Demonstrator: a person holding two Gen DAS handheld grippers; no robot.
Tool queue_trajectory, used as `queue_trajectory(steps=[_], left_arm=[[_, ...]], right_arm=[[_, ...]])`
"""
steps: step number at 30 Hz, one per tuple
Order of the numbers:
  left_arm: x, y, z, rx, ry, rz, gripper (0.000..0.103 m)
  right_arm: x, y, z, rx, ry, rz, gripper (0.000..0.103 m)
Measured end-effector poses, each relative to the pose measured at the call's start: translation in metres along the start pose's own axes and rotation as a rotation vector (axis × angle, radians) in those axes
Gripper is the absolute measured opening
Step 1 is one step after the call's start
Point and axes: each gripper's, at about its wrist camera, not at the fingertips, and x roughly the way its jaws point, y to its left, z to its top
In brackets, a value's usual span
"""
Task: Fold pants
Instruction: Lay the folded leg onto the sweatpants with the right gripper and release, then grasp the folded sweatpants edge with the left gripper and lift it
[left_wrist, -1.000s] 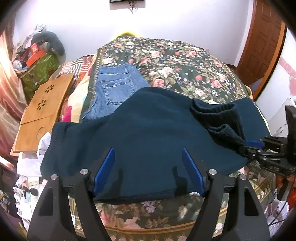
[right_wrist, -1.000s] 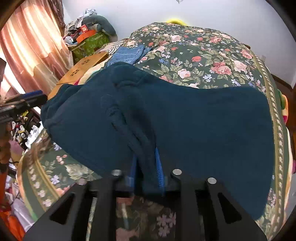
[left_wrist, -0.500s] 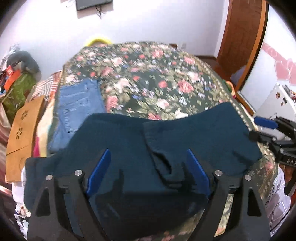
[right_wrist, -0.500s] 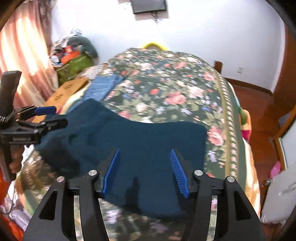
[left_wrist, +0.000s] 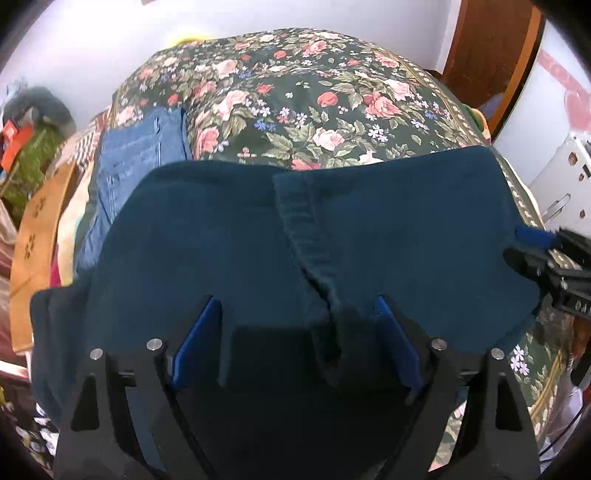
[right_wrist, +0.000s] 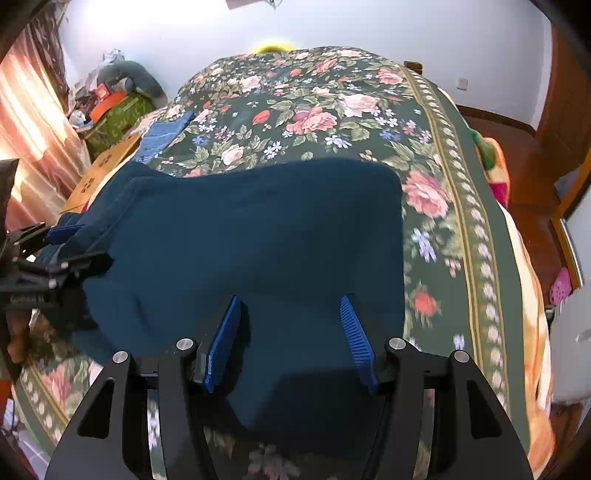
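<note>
Dark teal pants (left_wrist: 229, 236) lie folded on the floral bed, with a ribbed cuff edge (left_wrist: 306, 236) running down the middle. They also show in the right wrist view (right_wrist: 258, 236). My left gripper (left_wrist: 295, 339) is open and low over the near part of the pants, the cuff edge between its fingers. My right gripper (right_wrist: 290, 336) is open and empty over the pants' right near part. It shows at the right edge of the left wrist view (left_wrist: 543, 254). The left gripper shows at the left of the right wrist view (right_wrist: 55, 251).
Folded blue jeans (left_wrist: 140, 155) lie at the bed's left side beyond the pants. A wooden board (left_wrist: 37, 221) and cluttered boxes (right_wrist: 114, 107) stand left of the bed. The floral bedspread (right_wrist: 314, 110) stretches away behind. A wooden door (left_wrist: 491, 55) is at the right.
My right gripper has let go of the pants' cuff and opened, leaving the leg laid over. Both grippers have come lower over the folded pants.
</note>
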Motion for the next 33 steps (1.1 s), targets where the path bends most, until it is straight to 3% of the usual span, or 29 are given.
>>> queue_trajectory(steps=[7,12,17,23,26,33], left_arm=[[-0.02,0.002,-0.016,-0.003,-0.024,-0.011,0.086],[-0.045,0.015,-0.025,-0.032,-0.055,-0.037,0.086],[-0.084,0.05,-0.039,-0.07,-0.137,0.011,0.086],[-0.118,0.123,-0.063,-0.225,-0.195,0.098,0.088],[-0.123,0.164,-0.08,-0.322,-0.187,0.141,0.09],[-0.1,0.242,-0.135,-0.581,-0.087,0.039,0.09]], right_arm=[[-0.022,0.001,-0.012,0.049,-0.009,-0.012,0.053],[-0.042,0.017,-0.005,0.012,-0.049,-0.032,0.053],[-0.062,0.041,0.008,-0.035,-0.118,-0.02,0.053],[-0.066,0.083,0.027,-0.104,-0.168,0.023,0.053],[-0.06,0.105,0.034,-0.133,-0.184,0.053,0.054],[-0.024,0.143,0.042,-0.172,-0.139,0.091,0.055]])
